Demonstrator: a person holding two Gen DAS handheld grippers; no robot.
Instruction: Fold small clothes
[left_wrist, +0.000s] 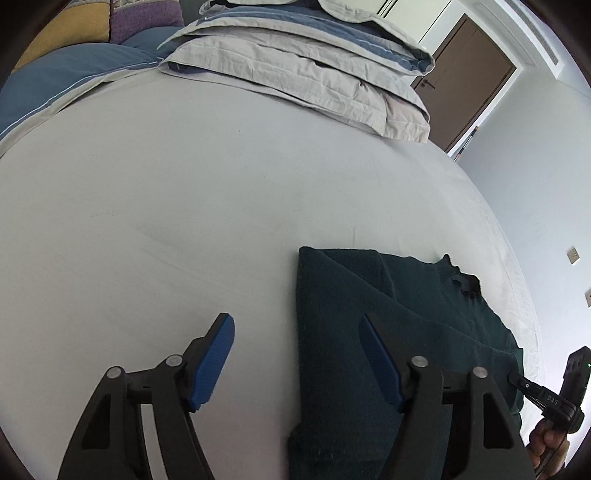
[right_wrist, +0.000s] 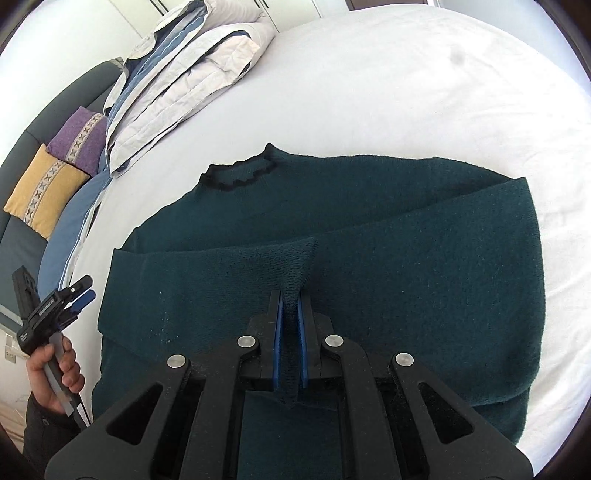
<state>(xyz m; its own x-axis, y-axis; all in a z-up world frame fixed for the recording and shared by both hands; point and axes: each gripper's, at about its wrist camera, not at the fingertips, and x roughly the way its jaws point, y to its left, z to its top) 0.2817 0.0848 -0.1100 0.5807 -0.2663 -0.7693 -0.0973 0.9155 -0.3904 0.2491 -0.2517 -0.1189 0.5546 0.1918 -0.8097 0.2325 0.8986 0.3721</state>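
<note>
A dark green knit sweater (right_wrist: 406, 258) with a black-trimmed collar (right_wrist: 238, 179) lies flat on the white bed sheet (right_wrist: 406, 92), its sleeves folded across the body. My right gripper (right_wrist: 290, 295) is shut on a pinched ridge of the sweater's fabric near the middle, lifting it into a small peak. In the left wrist view the sweater (left_wrist: 351, 295) sits at lower right. My left gripper (left_wrist: 295, 321) is open over the sweater's left edge, one finger above the bare sheet, the other above the knit, with nothing pressed between the pads. A hand (right_wrist: 55, 369) holds the left gripper (right_wrist: 79, 293) beside the sweater.
A folded grey and blue duvet (left_wrist: 295, 74) lies at the head of the bed, with blue pillows (left_wrist: 66, 77) beside it. Purple (right_wrist: 79, 134) and yellow (right_wrist: 44, 192) cushions lean on a dark headboard. A brown door (left_wrist: 469, 92) stands past the bed's far right edge.
</note>
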